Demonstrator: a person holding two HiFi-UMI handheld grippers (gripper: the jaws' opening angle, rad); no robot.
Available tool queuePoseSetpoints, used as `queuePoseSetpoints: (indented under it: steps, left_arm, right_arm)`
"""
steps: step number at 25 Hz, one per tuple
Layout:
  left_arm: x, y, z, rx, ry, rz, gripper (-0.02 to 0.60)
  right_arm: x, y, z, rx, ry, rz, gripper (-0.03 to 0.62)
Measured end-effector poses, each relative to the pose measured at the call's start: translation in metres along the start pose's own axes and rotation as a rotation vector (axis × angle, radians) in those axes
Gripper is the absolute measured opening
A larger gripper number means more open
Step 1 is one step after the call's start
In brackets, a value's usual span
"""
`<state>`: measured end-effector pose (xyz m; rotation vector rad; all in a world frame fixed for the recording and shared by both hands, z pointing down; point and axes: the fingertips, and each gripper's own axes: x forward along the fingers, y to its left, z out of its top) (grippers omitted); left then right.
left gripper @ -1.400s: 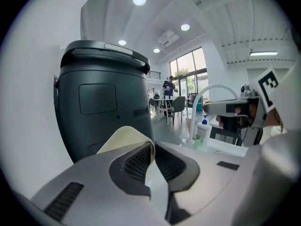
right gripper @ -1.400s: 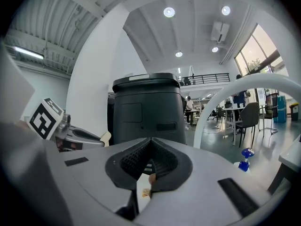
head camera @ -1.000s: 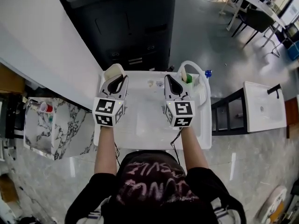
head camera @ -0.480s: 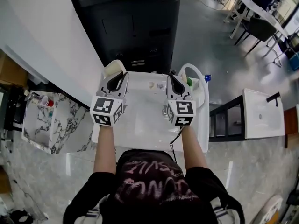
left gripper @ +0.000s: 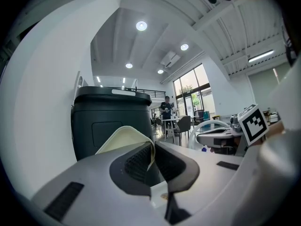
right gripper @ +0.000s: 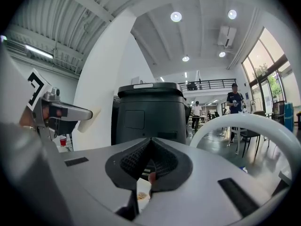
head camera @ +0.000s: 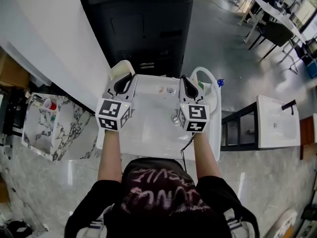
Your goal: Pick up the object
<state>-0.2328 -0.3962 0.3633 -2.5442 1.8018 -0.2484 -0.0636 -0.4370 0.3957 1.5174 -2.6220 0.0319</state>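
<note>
Head view: the person is standing at a small white tabletop [head camera: 151,133] and is holding both grippers out level over it. The left gripper [head camera: 125,79] is sitting at the far left corner, with a cream sheet [head camera: 120,69] sticking out past its tips toward the black bin [head camera: 138,24]. The right gripper [head camera: 184,80] is hovering near a looped white hose [head camera: 212,81] on the far right. Whether the sheet is hanging clear of the tabletop is hard to judge from above.

Left gripper view: the left gripper [left gripper: 152,146] is clamping on the thin cream sheet [left gripper: 123,138], which is curving up and off to the left of the pads. Only one edge seems to be pinched, so the sheet is likely flexible. A quick swing or a slackening squeeze could let it slide out or fold over. How deep the bite goes is hidden by the jaws, and what the sheet actually is stays unclear.

Right gripper view: the right gripper [right gripper: 151,141] is showing its jaws together at the tips with nothing between them. A small pinkish spot is showing through the gap lower down, too blurred to name. The hose [right gripper: 244,125] is arching close on the right and could snag that gripper if it is swung outward.
</note>
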Motion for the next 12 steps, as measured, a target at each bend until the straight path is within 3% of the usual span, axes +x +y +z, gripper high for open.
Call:
queuePoseSetpoints:
  steps: [12]
  left_arm:
    - [-0.0040, 0.0013, 0.0011, 0.006, 0.002, -0.015, 0.038]
  right_arm:
    - [-0.0007, 0.0043, 0.0047, -0.020, -0.001, -0.004, 0.012]
